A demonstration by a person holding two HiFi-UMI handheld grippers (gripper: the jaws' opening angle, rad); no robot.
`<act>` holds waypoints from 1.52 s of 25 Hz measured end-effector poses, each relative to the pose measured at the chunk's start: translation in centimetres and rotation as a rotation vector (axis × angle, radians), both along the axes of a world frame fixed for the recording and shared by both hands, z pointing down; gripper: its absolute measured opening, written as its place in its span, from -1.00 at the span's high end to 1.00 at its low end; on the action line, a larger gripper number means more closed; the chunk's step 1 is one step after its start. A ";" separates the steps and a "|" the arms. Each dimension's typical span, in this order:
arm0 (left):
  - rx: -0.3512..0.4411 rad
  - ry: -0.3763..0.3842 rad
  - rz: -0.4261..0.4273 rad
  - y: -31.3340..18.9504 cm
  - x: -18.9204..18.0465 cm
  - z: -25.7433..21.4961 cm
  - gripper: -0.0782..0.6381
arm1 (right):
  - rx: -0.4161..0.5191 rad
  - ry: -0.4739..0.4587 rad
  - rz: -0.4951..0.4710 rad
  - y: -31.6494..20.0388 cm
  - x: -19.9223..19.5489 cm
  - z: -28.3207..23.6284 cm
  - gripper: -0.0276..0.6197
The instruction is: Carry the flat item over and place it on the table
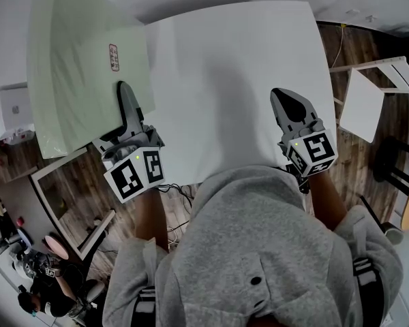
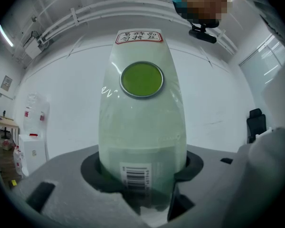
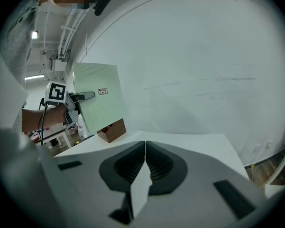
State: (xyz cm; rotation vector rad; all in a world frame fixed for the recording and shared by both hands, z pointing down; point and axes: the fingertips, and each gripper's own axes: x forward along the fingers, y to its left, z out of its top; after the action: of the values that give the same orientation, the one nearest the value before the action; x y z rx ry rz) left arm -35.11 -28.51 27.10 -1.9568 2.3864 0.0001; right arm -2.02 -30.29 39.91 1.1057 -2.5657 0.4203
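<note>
Left gripper [image 1: 127, 104]: clamped on the flat item [image 1: 82, 73], a pale green panel in a clear wrap. In the left gripper view the panel fills the whole gap between the two jaws, pressed by both, and runs straight out past their tips. A barcode sticker [image 2: 136, 175] sits at jaw level, a round green sticker [image 2: 141, 80] further out, and a red-framed label [image 2: 138, 37] near the far end. In the head view one finger [image 1: 126, 97] lies flat across the panel's upper face near its lower right corner; the opposing finger is hidden beneath. The panel is held tilted at the left side of the white table [image 1: 238, 60], with its right edge overlapping the table's left edge (contact with the tabletop cannot be confirmed from any view). Right gripper [image 1: 293, 107]: jaws closed tip to tip, positioned over the near right part of the table, well apart from the panel. A narrow white sliver shows in the seam between these jaws; its nature cannot be determined. A small wooden box [image 3: 111, 130] stands on the table, below the panel in the right gripper view.
</note>
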 end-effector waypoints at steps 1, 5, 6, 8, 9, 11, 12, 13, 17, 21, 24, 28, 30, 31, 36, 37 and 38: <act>-0.002 0.000 -0.001 0.0 -0.1 0.1 0.02 | -0.001 0.002 0.000 0.0 -0.1 0.1 0.83; -0.015 0.007 -0.007 -0.2 -0.4 0.7 0.02 | -0.013 0.008 -0.003 0.0 -0.2 0.3 0.83; -0.018 0.008 -0.008 -0.2 -0.4 0.8 0.02 | -0.017 0.007 -0.003 0.1 -0.2 0.3 0.83; -0.021 0.010 -0.012 -0.3 -0.5 1.0 0.02 | -0.023 0.007 -0.004 0.2 -0.4 0.4 0.83; -0.022 0.011 -0.014 -0.3 -0.6 1.1 0.02 | -0.026 0.008 -0.004 0.3 -0.5 0.5 0.83; -0.024 0.013 -0.016 -0.5 -0.8 1.5 0.02 | -0.029 0.009 -0.004 0.4 -0.6 0.7 0.83; -0.026 0.015 -0.016 -0.7 -0.9 1.7 0.02 | -0.031 0.010 -0.004 0.3 -0.7 0.7 0.83; -0.028 0.016 -0.016 -0.8 -1.0 1.9 0.02 | -0.034 0.012 -0.004 0.3 -0.8 0.8 0.83; -0.042 0.024 -0.016 -1.5 -1.2 2.8 0.02 | -0.055 0.018 0.004 0.2 -0.8 1.2 0.83; -0.057 0.028 -0.016 -2.4 -1.3 3.8 0.02 | -0.074 0.027 0.005 -0.1 -0.7 1.8 0.83; -0.067 0.031 -0.018 -2.9 -1.4 4.6 0.02 | -0.081 0.019 0.004 -0.3 -0.8 1.9 0.83; -0.083 0.030 -0.021 -3.2 -1.6 5.6 0.02 | -0.096 0.026 0.002 -0.2 -1.0 2.4 0.83; -0.087 0.030 -0.025 -3.5 -1.6 6.1 0.02 | -0.100 0.031 -0.001 -0.2 -0.9 2.6 0.83; -0.088 0.030 -0.028 -3.6 -1.6 6.4 0.02 | -0.103 0.032 0.000 -0.3 -0.8 2.8 0.83; -0.106 0.029 -0.039 -4.0 -2.0 8.0 0.02 | -0.116 0.039 0.004 -0.5 -0.7 3.4 0.83; -0.110 0.029 -0.041 -4.0 -2.1 8.2 0.02 | -0.118 0.040 0.005 -0.5 -0.6 3.5 0.83; -0.112 0.030 -0.042 -4.1 -2.1 8.5 0.02 | -0.120 0.042 0.006 -0.5 -0.6 3.6 0.83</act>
State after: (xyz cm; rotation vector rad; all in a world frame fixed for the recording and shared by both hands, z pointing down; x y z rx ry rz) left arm -37.22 -32.59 35.57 -1.9654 2.4985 -0.1094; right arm -2.62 -30.79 43.46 1.0680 -2.4664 0.5391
